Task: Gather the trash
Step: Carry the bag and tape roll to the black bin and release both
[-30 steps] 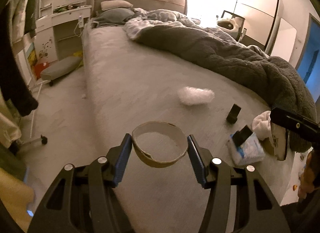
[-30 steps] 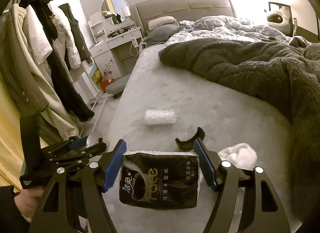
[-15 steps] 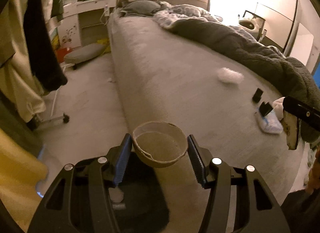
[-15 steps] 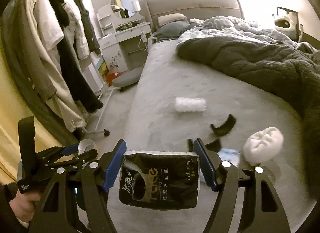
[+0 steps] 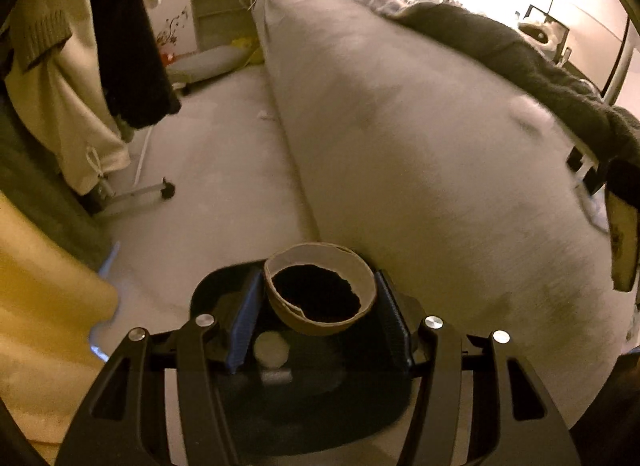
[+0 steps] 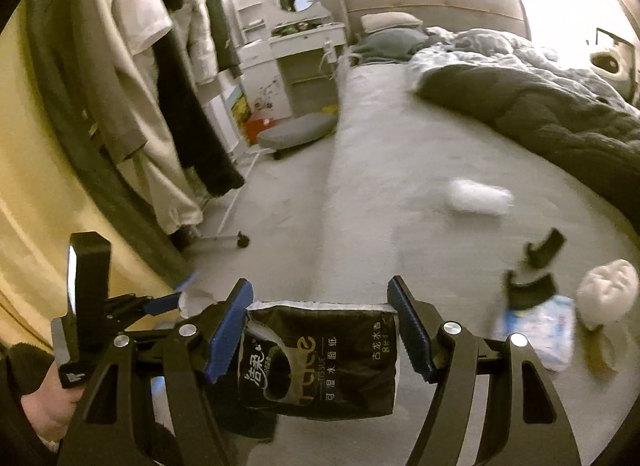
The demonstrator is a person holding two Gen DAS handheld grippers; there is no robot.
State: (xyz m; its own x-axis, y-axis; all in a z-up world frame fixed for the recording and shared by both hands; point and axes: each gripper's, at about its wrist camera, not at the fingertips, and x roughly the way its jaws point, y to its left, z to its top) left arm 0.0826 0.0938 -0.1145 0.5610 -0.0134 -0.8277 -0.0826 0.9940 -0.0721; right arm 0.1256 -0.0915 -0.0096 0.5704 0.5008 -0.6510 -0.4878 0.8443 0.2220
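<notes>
My left gripper is shut on a brown cardboard tape ring and holds it over a black trash bin on the floor by the bed's corner. My right gripper is shut on a black tissue pack, held above the bed's edge. In the right wrist view the left gripper shows at the lower left. On the bed lie a white crumpled wad, black curved pieces, a blue-white packet and a white balled tissue.
A clothes rack with hanging coats stands at the left, its wheeled foot on the floor. A dark blanket covers the bed's right side. A white dresser and a grey cushion stand further back.
My left gripper has swung left and down from over the bed to above the black bin, still holding the ring. My right gripper has drifted left with the tissue pack.
</notes>
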